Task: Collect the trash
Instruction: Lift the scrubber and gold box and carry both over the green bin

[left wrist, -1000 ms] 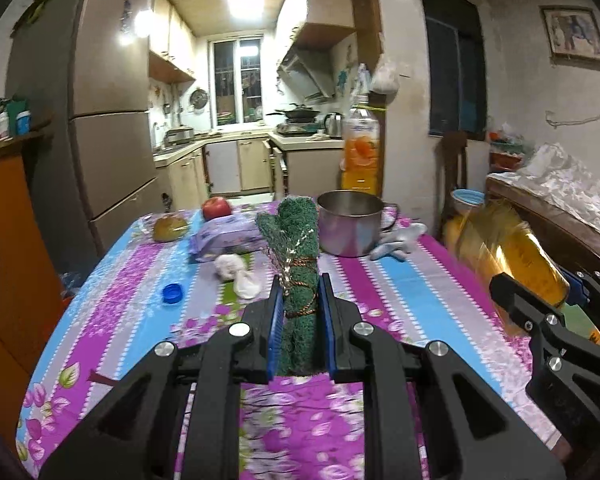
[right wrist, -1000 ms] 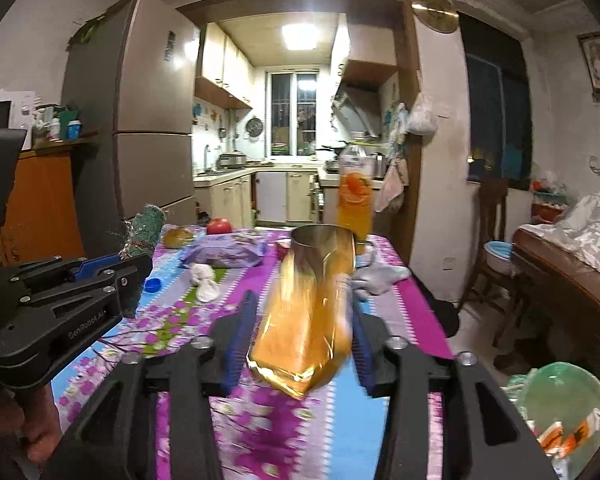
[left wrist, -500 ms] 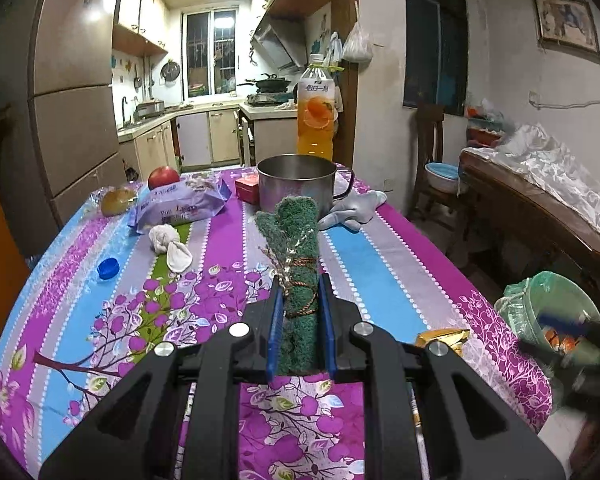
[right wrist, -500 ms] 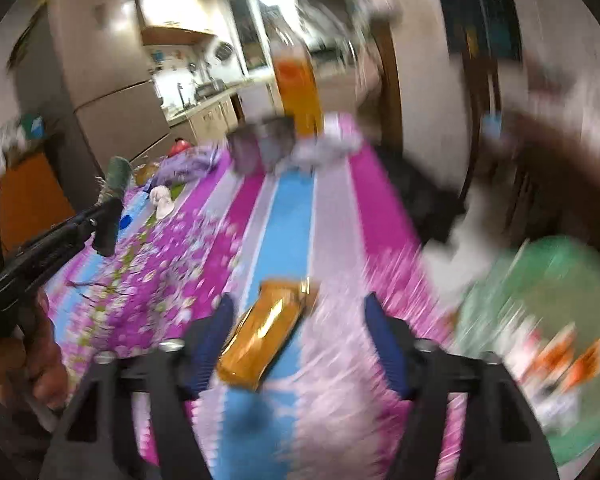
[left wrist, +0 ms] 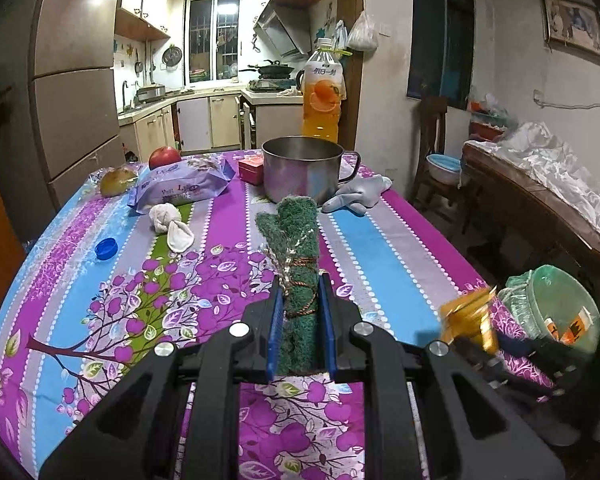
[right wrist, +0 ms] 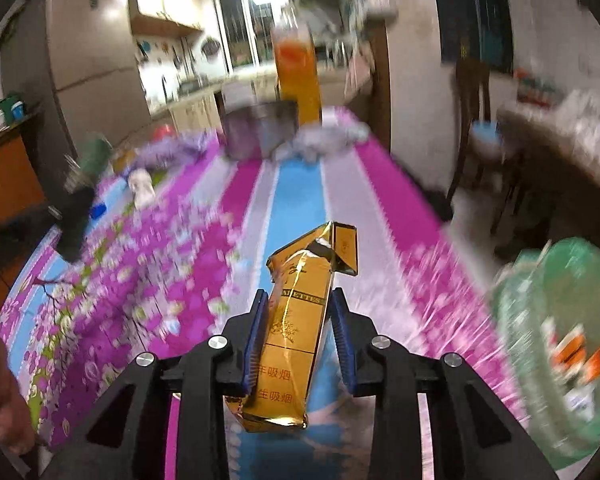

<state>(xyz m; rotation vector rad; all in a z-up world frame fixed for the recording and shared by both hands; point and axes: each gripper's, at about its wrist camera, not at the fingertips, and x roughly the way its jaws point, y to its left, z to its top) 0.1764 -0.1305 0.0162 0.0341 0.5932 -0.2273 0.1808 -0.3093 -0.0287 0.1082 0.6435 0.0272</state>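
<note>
Two grips: both hands are loaded, each with one piece of trash.
Left gripper [left wrist: 301, 322]: clamped together on a green scrubbing pad [left wrist: 294, 240] bound with cord, held over the near part of the flowered tablecloth [left wrist: 100, 280], on the side away from the bin.
Right gripper [right wrist: 300, 334]: jaws closing on a gold cigarette pack [right wrist: 300, 320] with a torn top flap; the pads sit against its sides, so I read it as gripped.
Change: a second ago the pack was carried high; half a second ago it lay loose on the cloth between wide-open jaws; now it is caught again, close to the green bin [right wrist: 560, 340].
Meaning for the task: probably a slipped carry recovered; the pack is nearly at the bin but not in it, and the pad is not binned either.
Bin: off the table's right edge, already holding wrappers.
Left view only: sharp sight of leftover trash far from the bin, a crumpled tissue [left wrist: 170, 222] and a blue bottle cap [left wrist: 106, 248].
Right view only: the pack's print and how the pads meet it, though the surroundings are blurred.
</note>
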